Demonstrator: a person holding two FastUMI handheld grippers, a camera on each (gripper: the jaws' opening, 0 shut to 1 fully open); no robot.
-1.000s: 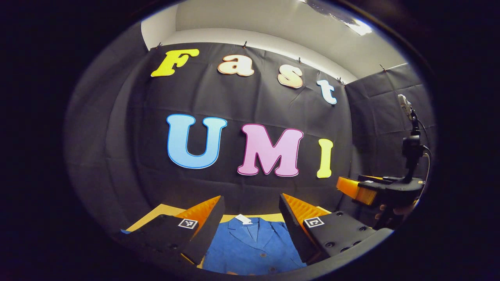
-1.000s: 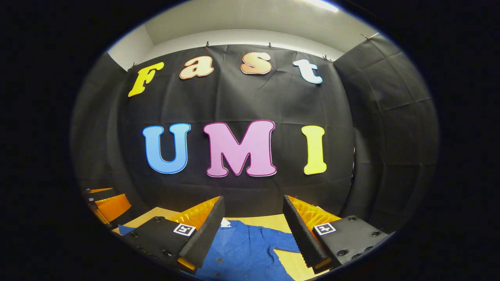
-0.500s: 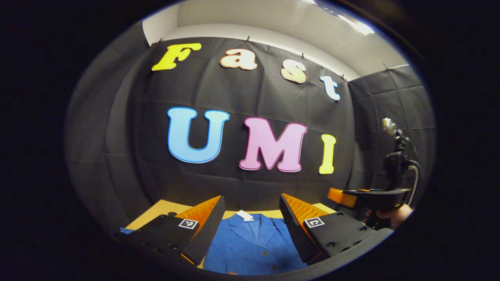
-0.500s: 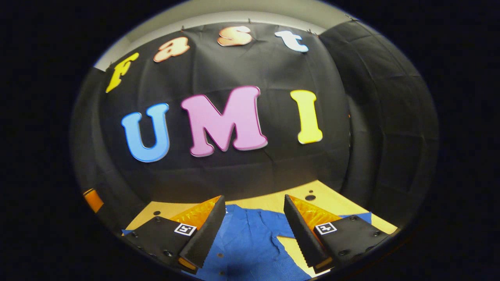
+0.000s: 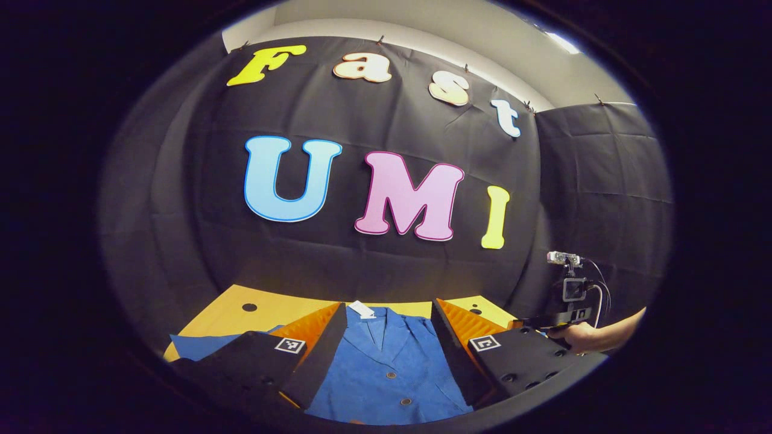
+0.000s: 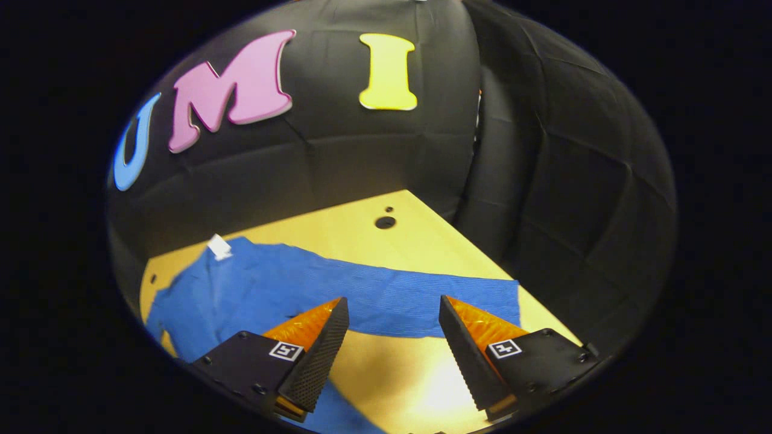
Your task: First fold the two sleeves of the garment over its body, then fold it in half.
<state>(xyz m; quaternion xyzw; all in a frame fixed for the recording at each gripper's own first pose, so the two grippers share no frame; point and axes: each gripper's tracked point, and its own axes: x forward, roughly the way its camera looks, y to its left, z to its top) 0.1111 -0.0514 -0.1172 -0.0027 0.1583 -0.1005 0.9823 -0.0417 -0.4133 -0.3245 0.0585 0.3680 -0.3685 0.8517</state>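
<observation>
Open right gripper (image 6: 392,313) hangs above blue garment's (image 6: 253,289) outstretched sleeve (image 6: 434,298).

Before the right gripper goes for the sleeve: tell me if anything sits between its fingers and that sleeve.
Nothing visible does. The right gripper is open above bare table, and the sleeve lies flat, stretched out just beyond its fingertips. The jacket body, where the sleeve must go, has nothing lying on it.

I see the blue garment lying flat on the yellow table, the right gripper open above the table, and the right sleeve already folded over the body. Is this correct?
Not quite. In the right gripper view the sleeve is not folded: it lies stretched out flat on the table, away from the body. The rest holds: the garment lies flat and the right gripper is open above the table.
</observation>
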